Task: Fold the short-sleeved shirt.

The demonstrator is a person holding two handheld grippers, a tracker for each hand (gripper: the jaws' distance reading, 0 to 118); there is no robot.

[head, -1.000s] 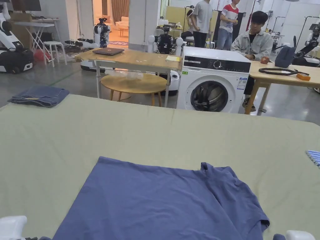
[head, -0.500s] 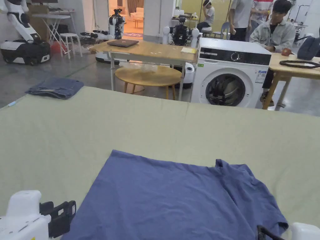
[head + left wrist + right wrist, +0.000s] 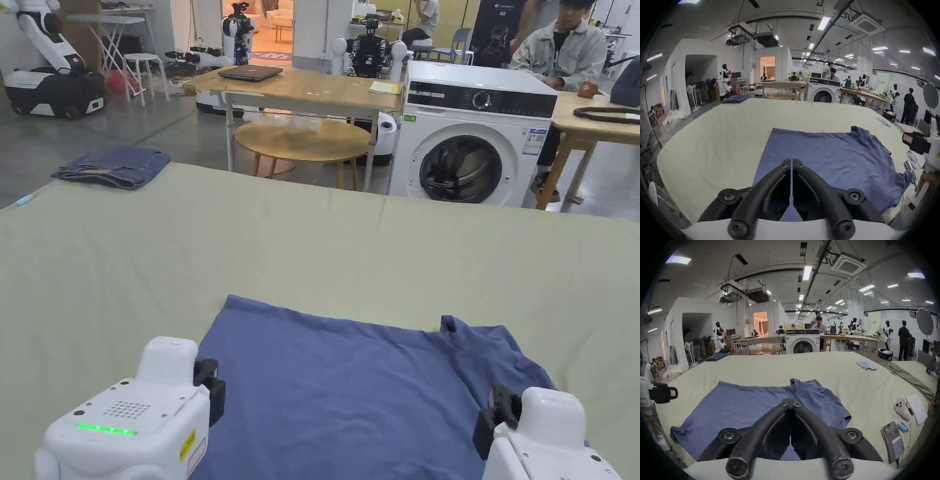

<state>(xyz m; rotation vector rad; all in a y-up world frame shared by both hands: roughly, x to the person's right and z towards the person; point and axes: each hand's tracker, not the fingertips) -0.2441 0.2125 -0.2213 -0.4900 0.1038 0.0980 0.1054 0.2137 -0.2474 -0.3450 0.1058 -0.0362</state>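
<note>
Head view shows the blue shirt lying flat on the green bed, seemingly part-folded with one sleeve out at 3 o'clock; further folds remain. The left gripper and right gripper hover above it, fingers closed, empty. Open bed toward 12 o'clock; folded jeans at 10.

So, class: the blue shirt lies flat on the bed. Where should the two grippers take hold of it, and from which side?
Probably the near edge of the blue shirt: left gripper at its straight left corner, right gripper by the rumpled sleeve. Come in low from the person's side, since both hover there with jaws shut.
</note>
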